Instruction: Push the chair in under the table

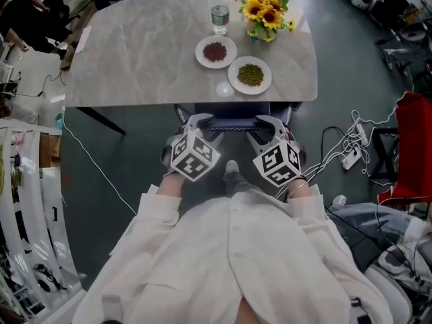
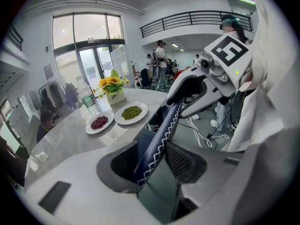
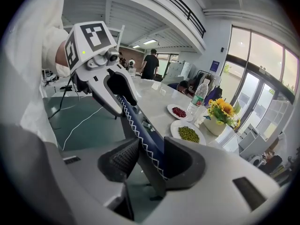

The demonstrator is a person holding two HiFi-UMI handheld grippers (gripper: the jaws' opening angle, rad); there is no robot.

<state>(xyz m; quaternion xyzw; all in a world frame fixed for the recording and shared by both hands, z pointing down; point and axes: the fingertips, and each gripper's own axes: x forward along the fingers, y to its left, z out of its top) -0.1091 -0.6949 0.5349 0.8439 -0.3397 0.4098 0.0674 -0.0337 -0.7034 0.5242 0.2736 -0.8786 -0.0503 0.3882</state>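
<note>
The chair (image 1: 233,122) has a dark blue back with white zigzag stitching, and only its top edge shows at the near rim of the grey marble table (image 1: 148,52). My left gripper (image 1: 200,123) clamps the left part of that edge and my right gripper (image 1: 268,124) the right part. In the left gripper view the stitched chair edge (image 2: 159,135) runs between the jaws of the left gripper (image 2: 152,162), with the right gripper (image 2: 183,93) gripping farther along. The right gripper view shows the chair edge (image 3: 138,125) held by the right gripper (image 3: 149,162), with the left gripper (image 3: 118,89) beyond.
On the table stand a plate of red beans (image 1: 215,51), a plate of green beans (image 1: 250,74), a water bottle (image 1: 219,11) and a vase of sunflowers (image 1: 265,15). Cables and a power strip (image 1: 351,158) lie on the floor at right. A white rack (image 1: 27,201) stands at left.
</note>
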